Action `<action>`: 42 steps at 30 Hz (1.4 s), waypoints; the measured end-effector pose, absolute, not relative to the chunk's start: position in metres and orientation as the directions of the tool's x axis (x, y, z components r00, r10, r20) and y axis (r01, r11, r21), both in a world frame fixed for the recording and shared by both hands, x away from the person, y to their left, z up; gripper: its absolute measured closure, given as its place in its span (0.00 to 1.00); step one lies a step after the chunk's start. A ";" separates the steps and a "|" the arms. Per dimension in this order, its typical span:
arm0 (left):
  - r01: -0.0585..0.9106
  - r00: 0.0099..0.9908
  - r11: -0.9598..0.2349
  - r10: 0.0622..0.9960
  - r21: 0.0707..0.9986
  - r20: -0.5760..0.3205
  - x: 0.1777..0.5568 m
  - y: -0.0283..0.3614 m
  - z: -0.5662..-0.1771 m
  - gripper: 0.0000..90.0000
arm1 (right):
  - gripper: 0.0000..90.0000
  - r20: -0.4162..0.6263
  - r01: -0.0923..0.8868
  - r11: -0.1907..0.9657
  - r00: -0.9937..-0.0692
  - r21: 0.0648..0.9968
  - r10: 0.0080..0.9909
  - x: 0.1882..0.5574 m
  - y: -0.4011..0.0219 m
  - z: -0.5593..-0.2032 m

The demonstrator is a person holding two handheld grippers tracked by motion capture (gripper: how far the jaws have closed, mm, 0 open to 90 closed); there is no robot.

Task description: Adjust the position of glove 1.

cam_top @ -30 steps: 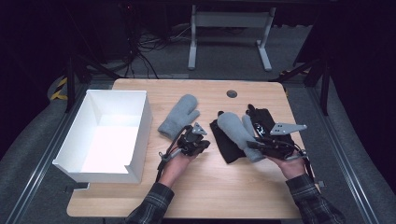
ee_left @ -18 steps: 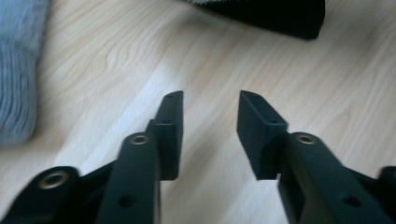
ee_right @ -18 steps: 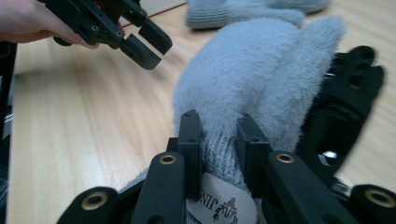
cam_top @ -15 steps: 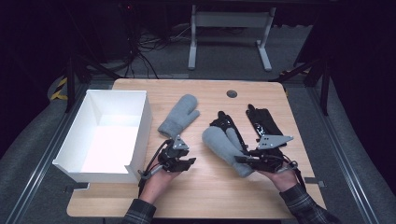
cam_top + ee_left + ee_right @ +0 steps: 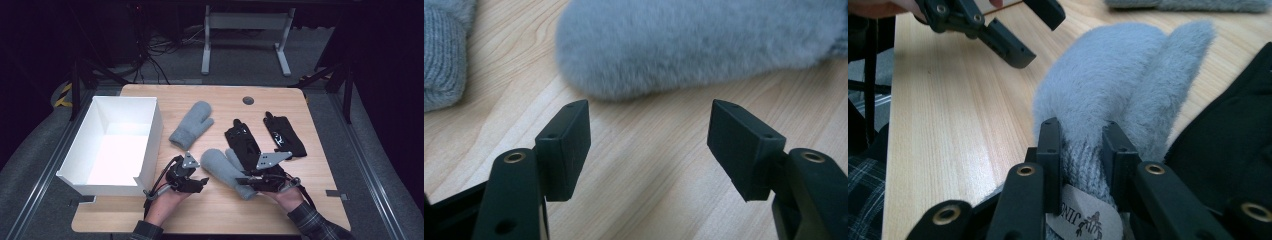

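Observation:
A fluffy grey mitten [image 5: 222, 166] lies near the table's front, and my right gripper [image 5: 246, 183] is shut on its knit cuff. In the right gripper view the jaws pinch that cuff [image 5: 1083, 165] just above a sewn label. My left gripper [image 5: 202, 183] rests on the wood to the left of the mitten's tip, apart from it. Its jaws have just been opening and hold nothing. In the left gripper view the mitten's tip [image 5: 704, 45] lies just beyond the left gripper [image 5: 651, 120]. A second grey mitten [image 5: 192, 125] lies farther back.
A white open box [image 5: 150, 135] stands at the left, close to my left hand. Two black gloves [image 5: 244, 144] [image 5: 285, 135] lie behind and to the right of the held mitten. A round grommet [image 5: 248, 100] sits near the far edge.
The right gripper has dragged the grey mitten off the black glove toward the table's front. The left gripper has drawn back toward the front left, and its jaws have opened.

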State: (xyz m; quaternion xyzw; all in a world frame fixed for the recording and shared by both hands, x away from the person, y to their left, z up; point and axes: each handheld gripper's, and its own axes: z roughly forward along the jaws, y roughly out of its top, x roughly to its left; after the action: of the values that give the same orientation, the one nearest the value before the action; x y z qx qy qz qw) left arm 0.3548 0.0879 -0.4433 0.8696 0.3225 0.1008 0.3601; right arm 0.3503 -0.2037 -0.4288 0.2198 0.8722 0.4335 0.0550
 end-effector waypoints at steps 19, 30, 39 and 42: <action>0.476 0.794 -0.517 0.601 0.712 -0.095 0.353 0.085 -0.438 0.77 | 0.88 0.041 0.338 0.526 -0.867 0.780 0.496 0.354 -0.236 -0.420; 0.498 0.797 -0.550 0.595 0.670 -0.104 0.360 0.068 -0.446 0.95 | 1.00 0.063 0.376 0.627 -0.885 0.682 0.462 0.360 -0.235 -0.444; 0.508 0.790 -0.549 0.604 0.664 -0.105 0.367 0.067 -0.448 0.94 | 1.00 0.104 0.341 0.644 -0.921 0.685 0.377 0.350 -0.209 -0.450; 0.510 0.790 -0.554 0.604 0.659 -0.103 0.368 0.067 -0.447 0.94 | 1.00 0.112 0.330 0.643 -0.928 0.691 0.356 0.349 -0.201 -0.451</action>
State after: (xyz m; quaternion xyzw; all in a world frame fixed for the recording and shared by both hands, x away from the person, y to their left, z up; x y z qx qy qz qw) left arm 0.3685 0.0669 -0.4472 0.8788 0.3168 0.0675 0.3504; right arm 0.3486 -0.2009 -0.4507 0.1892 0.9062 0.3779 0.0174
